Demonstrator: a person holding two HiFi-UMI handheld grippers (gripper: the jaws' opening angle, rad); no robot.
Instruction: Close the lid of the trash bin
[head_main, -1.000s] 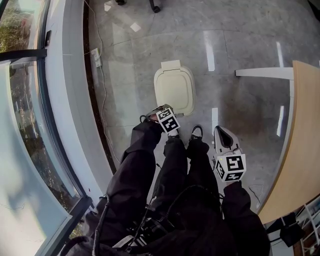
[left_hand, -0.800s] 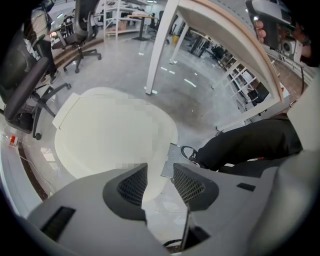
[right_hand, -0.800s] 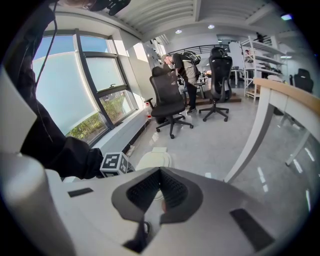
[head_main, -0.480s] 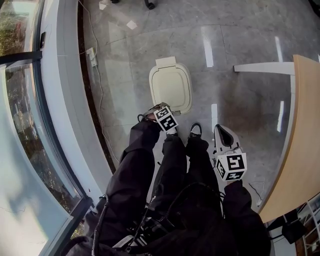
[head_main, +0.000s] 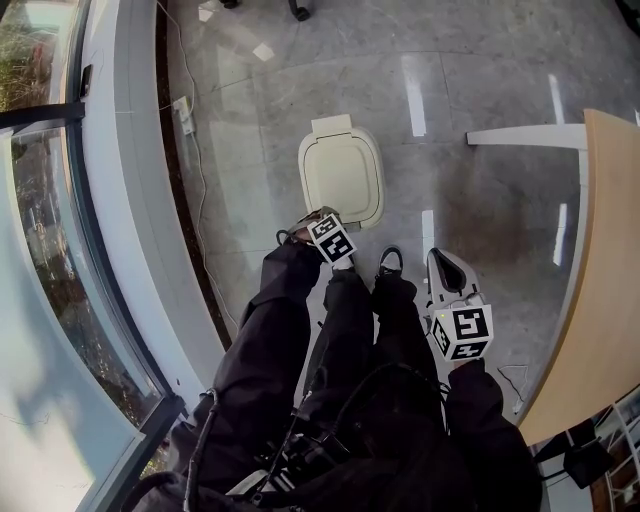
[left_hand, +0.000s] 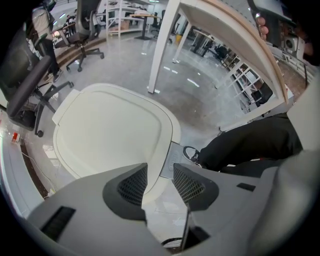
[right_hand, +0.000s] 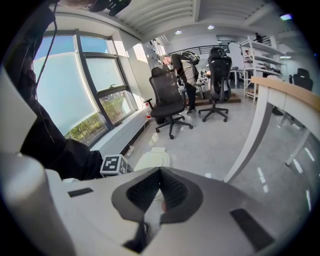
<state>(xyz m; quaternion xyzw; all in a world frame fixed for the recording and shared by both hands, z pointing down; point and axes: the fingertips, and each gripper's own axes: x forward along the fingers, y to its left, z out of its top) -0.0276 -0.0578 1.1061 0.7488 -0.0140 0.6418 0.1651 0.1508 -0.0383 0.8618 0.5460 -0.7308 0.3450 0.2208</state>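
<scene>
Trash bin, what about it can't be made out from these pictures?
Its inside: the closed lid covers it in every view.
Its body, head view: hidden beneath the lid.
Lid's near rim, left gripper view: partly behind the left gripper, so contact cannot be told.
Right gripper view: the right gripper blocks most of the bin.

lid (head_main: 342, 172): hides bin body | desk (head_main: 605, 250): right part cut off, probably most

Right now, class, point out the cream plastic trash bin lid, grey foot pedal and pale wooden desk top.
Trash bin lid (head_main: 343, 178): head view, centre.
Foot pedal (left_hand: 171, 161): left gripper view, middle.
Desk top (head_main: 608, 250): head view, bare surface.
</scene>
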